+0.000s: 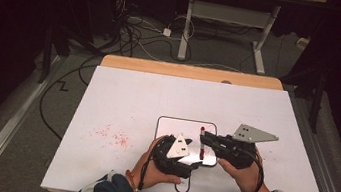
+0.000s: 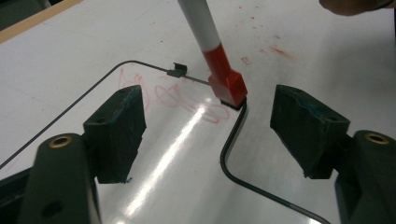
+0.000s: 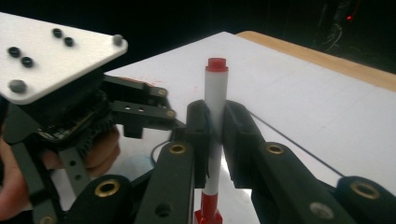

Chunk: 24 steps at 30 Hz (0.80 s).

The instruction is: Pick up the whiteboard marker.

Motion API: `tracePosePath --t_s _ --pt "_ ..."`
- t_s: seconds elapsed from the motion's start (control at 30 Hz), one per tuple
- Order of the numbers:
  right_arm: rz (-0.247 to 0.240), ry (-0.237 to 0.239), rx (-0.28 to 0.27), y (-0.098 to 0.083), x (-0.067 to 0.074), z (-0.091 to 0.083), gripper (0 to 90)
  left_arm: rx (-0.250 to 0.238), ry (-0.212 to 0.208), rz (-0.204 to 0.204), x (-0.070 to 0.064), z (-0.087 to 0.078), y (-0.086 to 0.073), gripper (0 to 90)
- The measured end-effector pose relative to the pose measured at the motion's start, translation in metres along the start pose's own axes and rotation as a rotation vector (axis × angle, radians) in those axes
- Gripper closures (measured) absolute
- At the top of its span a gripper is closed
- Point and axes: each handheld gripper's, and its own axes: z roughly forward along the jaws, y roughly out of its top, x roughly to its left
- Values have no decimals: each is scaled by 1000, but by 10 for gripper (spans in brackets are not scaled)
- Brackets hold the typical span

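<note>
We see one marker [image 3: 215, 116], white-barrelled with red ends, clamped upright between the jaws of the right gripper [image 3: 215, 133]. Its red eraser end [image 2: 227, 84] presses on one small whiteboard [image 2: 182, 154], right at the board's rounded corner, beside red scribbles [image 2: 187, 100]. The left gripper [image 2: 208, 128] sits just beside it, jaws apart, gripping nothing. One white table [image 1: 127, 105] carries it all, flecked with red specks [image 1: 111, 135].

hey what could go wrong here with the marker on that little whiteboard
The marker is pinched mid-barrel by the right gripper, with its red end at the whiteboard's edge; it could slip off onto the table cover, which already has red specks. Pressing down may tilt it in the jaws. The open left gripper sits close and could bump it.
</note>
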Motion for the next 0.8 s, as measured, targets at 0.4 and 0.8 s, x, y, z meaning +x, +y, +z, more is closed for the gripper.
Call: tracePosePath --t_s 0.4,0.8 --pt "0 -44 -5 -4 -14 -3 819 -22 57 8 30 -28 -1 214" --pt "-20 -17 -16 -3 -2 4 819 -44 3 -31 5 13 14 312"
